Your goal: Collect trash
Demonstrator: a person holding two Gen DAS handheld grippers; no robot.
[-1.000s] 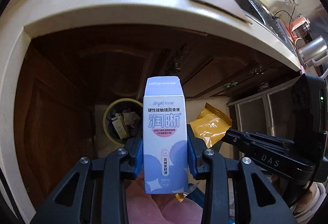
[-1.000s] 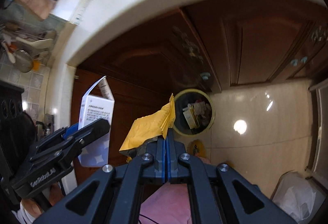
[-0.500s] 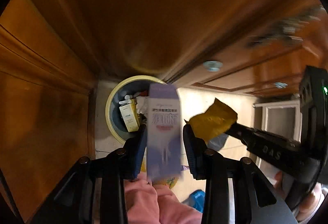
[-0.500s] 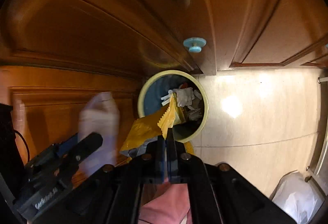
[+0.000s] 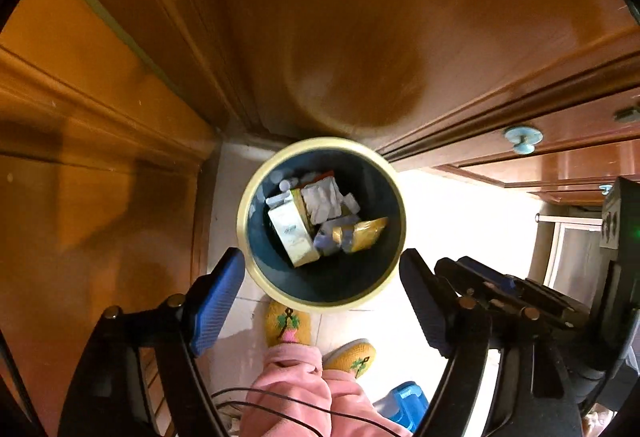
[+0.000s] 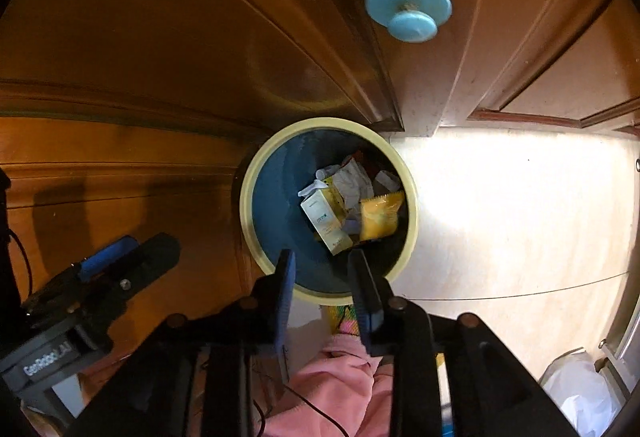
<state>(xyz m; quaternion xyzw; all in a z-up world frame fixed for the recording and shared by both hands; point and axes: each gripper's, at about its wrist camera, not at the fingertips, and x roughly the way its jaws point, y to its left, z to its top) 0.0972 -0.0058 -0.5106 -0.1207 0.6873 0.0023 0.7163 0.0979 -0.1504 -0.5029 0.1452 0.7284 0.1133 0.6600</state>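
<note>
While both jaws opening with nothing between, I hold left gripper (image 5: 320, 277) and right gripper (image 6: 322, 269) over bin (image 5: 244, 233). Risk: yellow packet (image 6: 378, 217), at 3 o'clock inside, maybe leaning on wall; fingers may knock rim, tip bin.

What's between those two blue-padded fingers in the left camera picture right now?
Nothing is held: the left gripper is opening. Between its fingers the left wrist view shows only the trash bin below, yellow packet inside.

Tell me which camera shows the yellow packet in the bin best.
Right wrist view: the yellow packet lies nearly whole, its face lit, beside the cartons in the bin. The left wrist view shows it smaller, blurred, partly covered by other trash.
</note>
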